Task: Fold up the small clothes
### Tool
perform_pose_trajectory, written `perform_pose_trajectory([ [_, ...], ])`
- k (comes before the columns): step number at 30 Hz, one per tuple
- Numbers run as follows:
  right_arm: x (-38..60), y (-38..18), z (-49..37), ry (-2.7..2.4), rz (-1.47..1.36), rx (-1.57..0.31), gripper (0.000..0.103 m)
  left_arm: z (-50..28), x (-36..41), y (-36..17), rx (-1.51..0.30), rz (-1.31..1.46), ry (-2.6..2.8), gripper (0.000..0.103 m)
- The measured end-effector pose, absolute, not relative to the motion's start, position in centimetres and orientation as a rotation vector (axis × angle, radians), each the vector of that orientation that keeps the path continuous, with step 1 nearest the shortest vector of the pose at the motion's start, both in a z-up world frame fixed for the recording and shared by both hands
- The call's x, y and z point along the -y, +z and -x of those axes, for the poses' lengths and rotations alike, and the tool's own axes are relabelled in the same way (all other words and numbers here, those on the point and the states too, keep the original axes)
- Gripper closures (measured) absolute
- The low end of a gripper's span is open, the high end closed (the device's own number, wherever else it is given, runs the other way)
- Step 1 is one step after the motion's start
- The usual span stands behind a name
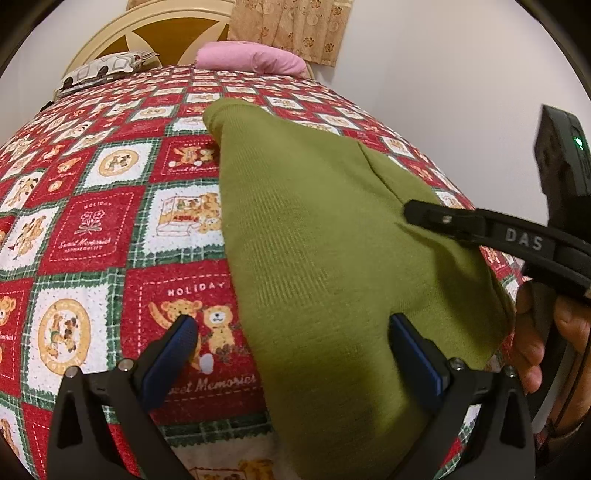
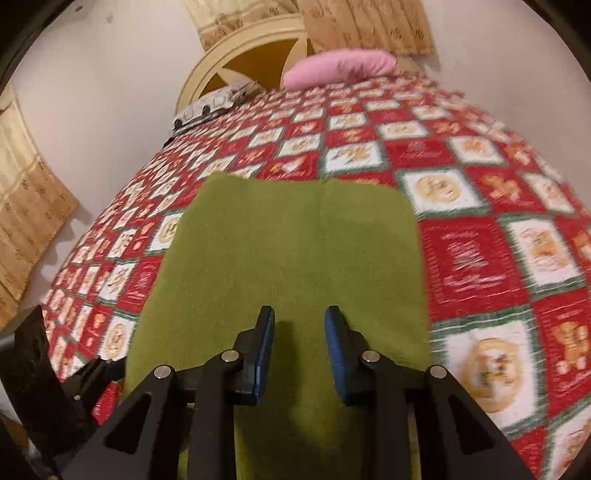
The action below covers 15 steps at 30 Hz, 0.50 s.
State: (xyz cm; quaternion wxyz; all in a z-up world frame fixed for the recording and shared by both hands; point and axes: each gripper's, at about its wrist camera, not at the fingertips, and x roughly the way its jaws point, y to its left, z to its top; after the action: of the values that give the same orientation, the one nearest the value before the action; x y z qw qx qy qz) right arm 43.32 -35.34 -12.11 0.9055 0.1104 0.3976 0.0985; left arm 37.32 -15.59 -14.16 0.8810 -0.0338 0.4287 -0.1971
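Observation:
A green knit garment lies folded lengthwise on the red patchwork bedspread. My left gripper is open wide over its near left edge: one blue pad is above the bedspread, the other above the cloth. My right gripper comes in from the right, held by a hand, with its tip low on the garment's right side. In the right wrist view the right gripper hovers over the green garment with a narrow gap between its pads and nothing pinched. The picture is motion-blurred.
A pink pillow and a patterned pillow lie at the head of the bed by a cream headboard. A beige curtain hangs behind. The bed's right edge runs close to the white wall.

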Motion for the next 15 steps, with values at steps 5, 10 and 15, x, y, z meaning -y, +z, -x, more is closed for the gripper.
perform_pose_trajectory([
  [5,35.7,-13.3,-43.3,0.2,-0.186,-0.848,0.077,-37.0,15.9,-12.7,-0.878,0.029,-0.403,0.0],
  [10,37.5,-14.0,-42.8,0.252,-0.282,-0.829,0.08,-37.3,14.9,-11.5,-0.82,0.022,-0.367,0.0],
  [15,37.9,-14.2,-43.0,0.266,-0.318,-0.836,0.086,-38.4,14.9,-13.4,-0.882,0.084,-0.422,0.0],
])
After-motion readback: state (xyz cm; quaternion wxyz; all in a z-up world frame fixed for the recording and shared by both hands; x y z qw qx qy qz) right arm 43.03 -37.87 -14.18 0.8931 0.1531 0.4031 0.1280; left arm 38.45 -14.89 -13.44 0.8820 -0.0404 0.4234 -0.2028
